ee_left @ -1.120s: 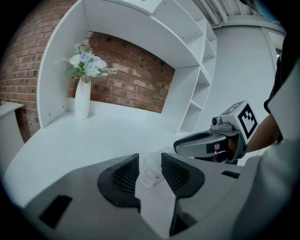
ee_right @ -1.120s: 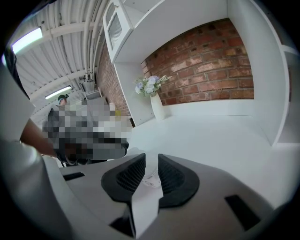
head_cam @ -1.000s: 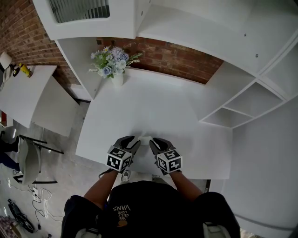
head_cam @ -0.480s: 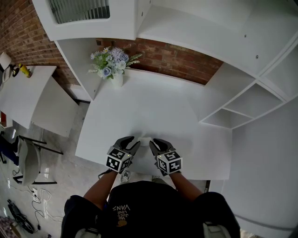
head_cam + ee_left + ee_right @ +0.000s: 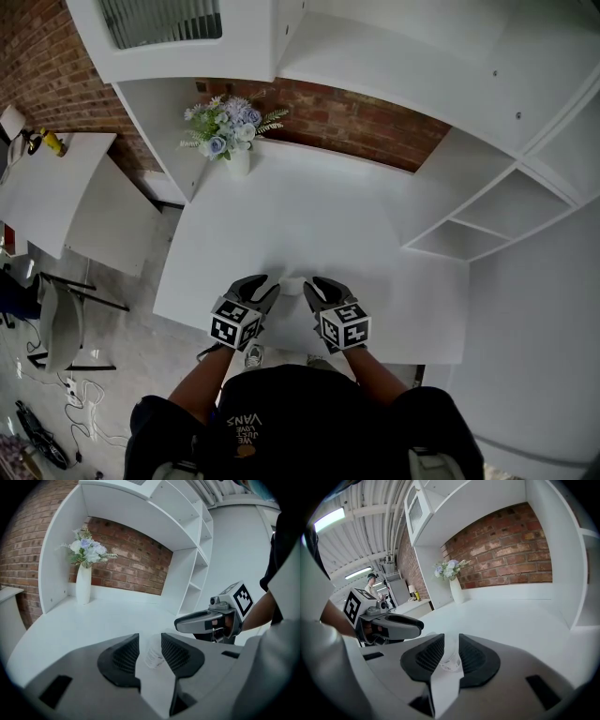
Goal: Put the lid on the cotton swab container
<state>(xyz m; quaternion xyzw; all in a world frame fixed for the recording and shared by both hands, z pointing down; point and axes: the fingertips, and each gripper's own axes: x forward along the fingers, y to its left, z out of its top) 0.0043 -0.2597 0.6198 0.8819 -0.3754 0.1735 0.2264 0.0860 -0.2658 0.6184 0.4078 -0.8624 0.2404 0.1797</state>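
Note:
A small clear cotton swab container (image 5: 292, 285) stands near the front edge of the white table (image 5: 281, 216), between my two grippers. In the left gripper view the container (image 5: 153, 652) sits between the dark ribbed pads (image 5: 123, 657), and my left gripper (image 5: 150, 641) is shut on it. My right gripper (image 5: 451, 645) has just been opening its jaws; the clear plastic top (image 5: 451, 660) shows in the narrow gap between its pads, which seem to stand just off it. From the head view, the left gripper (image 5: 266, 289) and right gripper (image 5: 314, 289) face each other closely.
A white vase of flowers (image 5: 232, 141) stands at the table's far left corner by the brick wall. White shelving (image 5: 487, 220) rises on the right. The table's front edge (image 5: 281, 345) runs just under both grippers. A second table (image 5: 47, 187) stands off to the left.

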